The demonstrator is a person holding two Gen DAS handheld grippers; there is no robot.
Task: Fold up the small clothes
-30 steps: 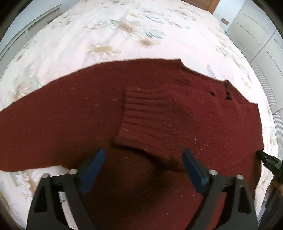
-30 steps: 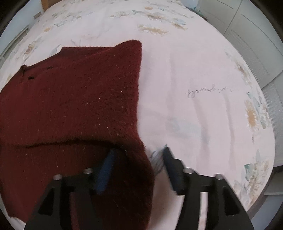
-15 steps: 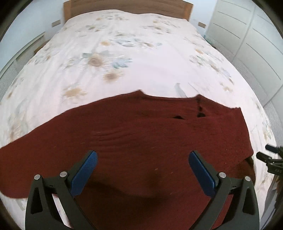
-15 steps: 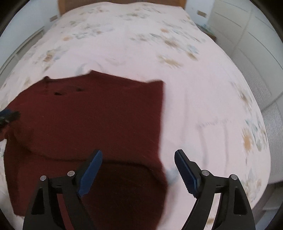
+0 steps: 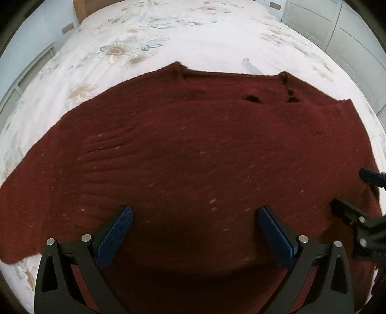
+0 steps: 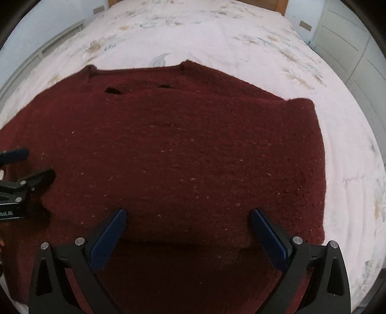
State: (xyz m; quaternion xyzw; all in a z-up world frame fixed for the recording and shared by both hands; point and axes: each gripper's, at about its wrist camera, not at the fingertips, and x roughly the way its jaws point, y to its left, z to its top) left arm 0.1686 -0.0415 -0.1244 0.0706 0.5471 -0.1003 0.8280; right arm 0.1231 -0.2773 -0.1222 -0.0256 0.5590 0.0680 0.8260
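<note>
- Here the dark red sweater (image 5: 193,149) lies spread flat across the near part of a bed, on a white bedspread with a flower print (image 5: 183,41).
- Its neckline points toward the wooden headboard (image 6: 281,6); the far edge runs across both views, with bare bedspread beyond it all the way up the bed.
- In the right wrist view the sweater's right side ends in a straight folded edge (image 6: 322,169), and a broad band of bare bedspread lies past it toward the bed's side.
- In the left wrist view a sleeve (image 5: 29,193) runs out to the left and reaches the frame's edge; bedspread shows above and below it.
- A folded layer lies over the lower body of the sweater, its near edge (image 6: 193,240) crossing just in front of the right gripper's pads.
- White cupboard doors (image 5: 357,36) stand along the right side of the room, well apart from the sweater.
- The left gripper (image 5: 193,231) points steeply down over the sweater's middle, its blue pads spread wide with nothing pinched between them.
- The right gripper (image 6: 188,234) hangs the same way over the folded layer; its jaws are opening, already wide, and only flat knit lies beneath.
- Each gripper shows at the other view's side edge, so they are side by side.
</note>
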